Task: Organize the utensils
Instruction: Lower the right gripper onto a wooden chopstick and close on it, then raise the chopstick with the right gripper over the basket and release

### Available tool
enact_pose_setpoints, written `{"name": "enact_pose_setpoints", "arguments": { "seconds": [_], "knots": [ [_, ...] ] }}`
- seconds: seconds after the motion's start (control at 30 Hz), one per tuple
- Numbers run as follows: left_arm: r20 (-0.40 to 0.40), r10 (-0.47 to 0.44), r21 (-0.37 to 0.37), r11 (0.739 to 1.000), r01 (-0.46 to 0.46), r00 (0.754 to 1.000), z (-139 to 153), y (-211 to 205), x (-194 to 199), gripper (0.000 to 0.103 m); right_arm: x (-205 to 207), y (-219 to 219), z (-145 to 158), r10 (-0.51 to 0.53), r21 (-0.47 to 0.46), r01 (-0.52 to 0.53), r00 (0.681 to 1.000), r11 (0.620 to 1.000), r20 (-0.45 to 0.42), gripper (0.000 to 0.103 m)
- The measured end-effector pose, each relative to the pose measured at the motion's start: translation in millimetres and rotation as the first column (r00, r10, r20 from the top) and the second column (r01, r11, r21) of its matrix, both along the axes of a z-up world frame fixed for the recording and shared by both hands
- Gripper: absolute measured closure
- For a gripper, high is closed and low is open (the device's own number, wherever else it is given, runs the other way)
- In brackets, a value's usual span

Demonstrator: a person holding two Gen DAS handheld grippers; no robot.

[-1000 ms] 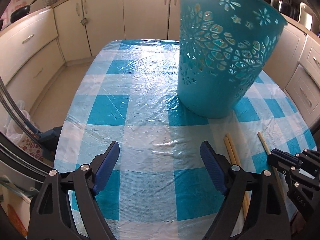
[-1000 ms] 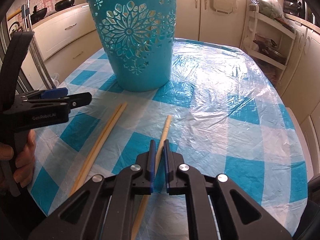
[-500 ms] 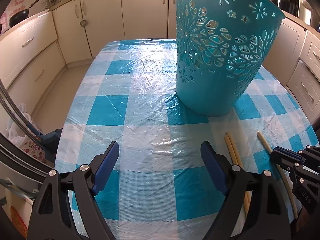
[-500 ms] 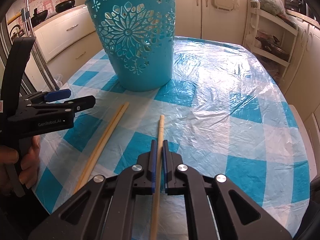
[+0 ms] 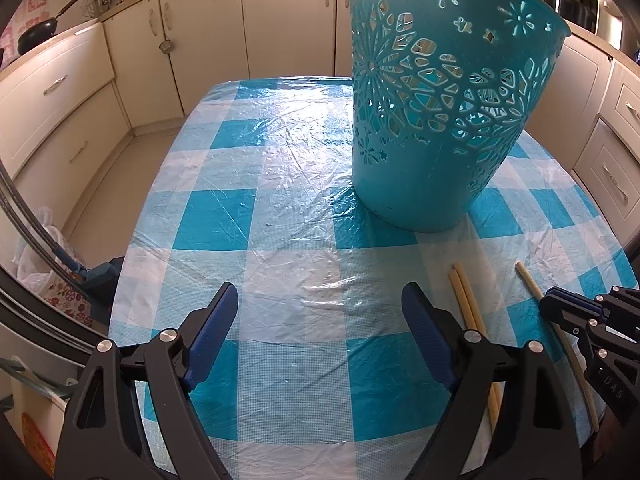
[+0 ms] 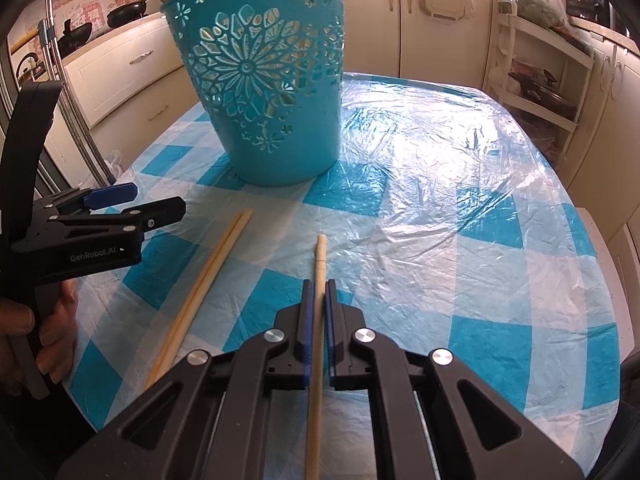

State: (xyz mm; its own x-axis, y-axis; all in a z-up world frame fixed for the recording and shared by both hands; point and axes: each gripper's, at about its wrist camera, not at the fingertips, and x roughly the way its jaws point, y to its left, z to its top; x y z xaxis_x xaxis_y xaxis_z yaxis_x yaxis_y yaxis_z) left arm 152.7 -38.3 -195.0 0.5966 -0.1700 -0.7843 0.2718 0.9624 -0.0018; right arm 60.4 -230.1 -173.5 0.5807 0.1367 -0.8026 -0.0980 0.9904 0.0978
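The right gripper point(image 6: 316, 312) is pinched tight on a single chopstick point(image 6: 319, 264), gripping it partway along so the tip points toward the teal basket point(image 6: 272, 120), likely where the utensils belong. A pair of chopsticks point(image 6: 208, 276) lies just left on the checked tablecloth point(image 6: 460, 240). The left gripper point(image 5: 320, 336) hangs spread wide over bare cloth, holding nothing. Compared with a second ago, the held chopstick now sits straight between the pads instead of slanted.

Cream kitchen cabinets point(image 5: 280, 20), beige floor point(image 5: 100, 184), blue-checked tablecloth point(image 5: 288, 216), open shelf rack point(image 6: 536, 68)
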Motion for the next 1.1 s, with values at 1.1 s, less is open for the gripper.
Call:
{"name": "enact_pose_setpoints", "arguments": {
  "seconds": [1.1],
  "knots": [
    [-0.014, -0.011, 0.007, 1.0, 0.011, 1.0, -3, -2, 3, 0.022, -11, -20, 92, -0.072, 0.334, -0.007, 0.972, 0.943, 0.226, 0.097]
  ]
}}
